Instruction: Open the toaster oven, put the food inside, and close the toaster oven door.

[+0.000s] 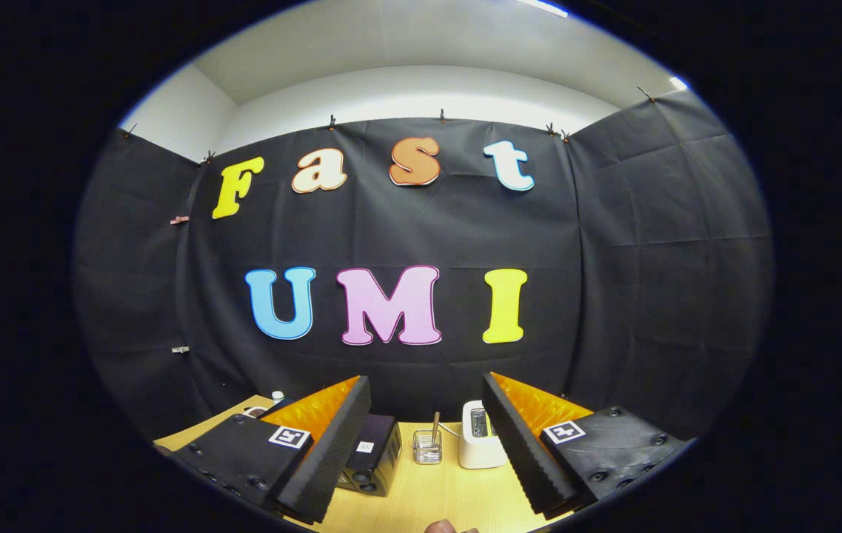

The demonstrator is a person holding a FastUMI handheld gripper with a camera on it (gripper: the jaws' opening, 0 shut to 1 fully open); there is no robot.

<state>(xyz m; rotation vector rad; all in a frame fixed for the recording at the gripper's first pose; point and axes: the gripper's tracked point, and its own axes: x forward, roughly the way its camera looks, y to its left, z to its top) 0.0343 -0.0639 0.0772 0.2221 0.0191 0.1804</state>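
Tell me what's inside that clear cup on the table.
A thin stick stands inside the clear cup, leaning out over its rim. Any other contents are too small to tell. The gripper hangs open, the cup beyond its fingers.

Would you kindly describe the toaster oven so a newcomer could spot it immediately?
On the wooden table before the black cloth wall, look between the open gripper jaws. The toaster oven is the dark box beside the clear glass holder; the slot toaster beyond is white.

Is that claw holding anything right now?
No: the claw is open, its two fingers spread wide with nothing between them, and the dark toaster oven stands beyond them on the wooden table.
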